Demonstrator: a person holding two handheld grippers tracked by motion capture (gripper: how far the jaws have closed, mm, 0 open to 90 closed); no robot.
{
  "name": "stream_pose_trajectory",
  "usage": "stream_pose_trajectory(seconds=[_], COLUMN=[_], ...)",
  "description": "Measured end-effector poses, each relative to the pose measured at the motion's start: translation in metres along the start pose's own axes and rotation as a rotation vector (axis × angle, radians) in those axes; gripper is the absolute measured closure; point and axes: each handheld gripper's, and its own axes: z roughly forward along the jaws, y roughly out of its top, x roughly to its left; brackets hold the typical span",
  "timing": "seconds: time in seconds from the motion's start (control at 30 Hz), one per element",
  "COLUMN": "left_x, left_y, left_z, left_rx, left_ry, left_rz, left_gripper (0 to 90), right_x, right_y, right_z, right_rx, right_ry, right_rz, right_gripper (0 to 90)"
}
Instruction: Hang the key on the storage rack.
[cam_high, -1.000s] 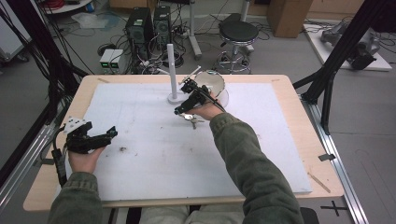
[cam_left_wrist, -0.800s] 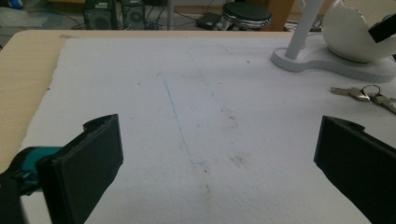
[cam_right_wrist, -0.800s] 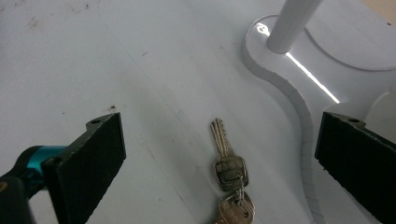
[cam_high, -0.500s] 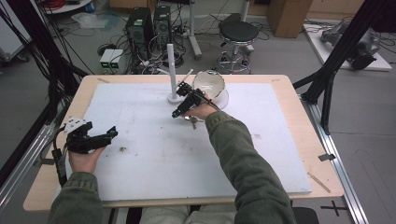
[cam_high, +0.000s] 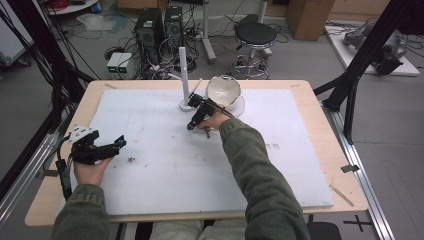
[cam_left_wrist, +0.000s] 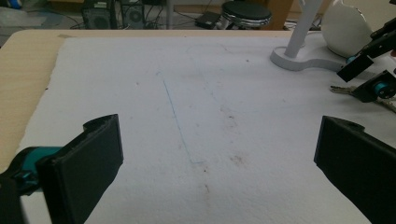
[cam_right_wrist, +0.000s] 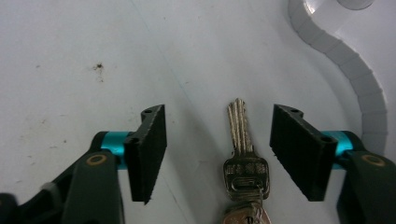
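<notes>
A bunch of keys (cam_high: 206, 132) lies on the white foam mat (cam_high: 165, 165), just in front of a white stand (cam_high: 184, 102) with an upright post. In the right gripper view one brass key (cam_right_wrist: 243, 140) lies flat, its blade pointing away, between the two spread jaws. My right gripper (cam_high: 192, 125) is open and hangs low over that key, its jaws on either side without touching. My left gripper (cam_high: 119, 144) rests open near the mat's left edge, nothing between its jaws (cam_left_wrist: 219, 172). From there the keys (cam_left_wrist: 343, 89) and the right gripper (cam_left_wrist: 369, 74) appear far right.
A white round bowl (cam_high: 223, 90) tilts on its side right behind the stand, close to my right hand. The stand's curved base (cam_right_wrist: 345, 51) runs along the right of the key. Small dark stains mark the mat (cam_left_wrist: 187, 116). Wooden table edge (cam_high: 320, 100) frames the mat.
My right gripper has shifted slightly nearer and lower, settling over the key. The left gripper has stayed in place.
</notes>
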Motion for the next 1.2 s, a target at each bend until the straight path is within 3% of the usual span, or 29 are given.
stream_pose_trajectory(seconds=[0.13,0.33,0.53,0.63,0.73,0.97,1.2], left_x=[0.000,-0.001,-0.001,-0.001,-0.001,0.000,0.000], left_y=[0.000,0.000,0.000,0.000,0.000,0.000,0.000], left_z=[0.000,0.001,0.001,0.001,0.001,0.001,0.000], left_rx=[0.000,0.001,0.005,0.003,0.002,-0.002,-0.002], left_ry=[-0.001,-0.002,-0.003,-0.002,-0.002,-0.004,-0.002], left_rz=[0.001,0.001,0.006,0.005,0.004,-0.001,0.000], left_gripper=[1.7,1.7,1.7,1.7,1.7,1.7,1.7], right_x=[-0.001,-0.004,-0.002,0.000,0.005,0.009,0.008], right_y=[0.001,0.000,0.003,0.005,0.008,0.008,0.008], right_z=[0.001,0.002,0.005,0.006,0.006,0.004,-0.010], right_rx=[0.012,0.040,0.064,0.080,0.097,0.079,0.043], right_ry=[-0.011,-0.037,-0.084,-0.068,-0.096,-0.125,-0.106], right_rz=[-0.008,-0.001,-0.023,-0.029,-0.032,-0.043,0.015], right_gripper=[53.0,63.4,66.6,80.1,83.1,83.3,83.2])
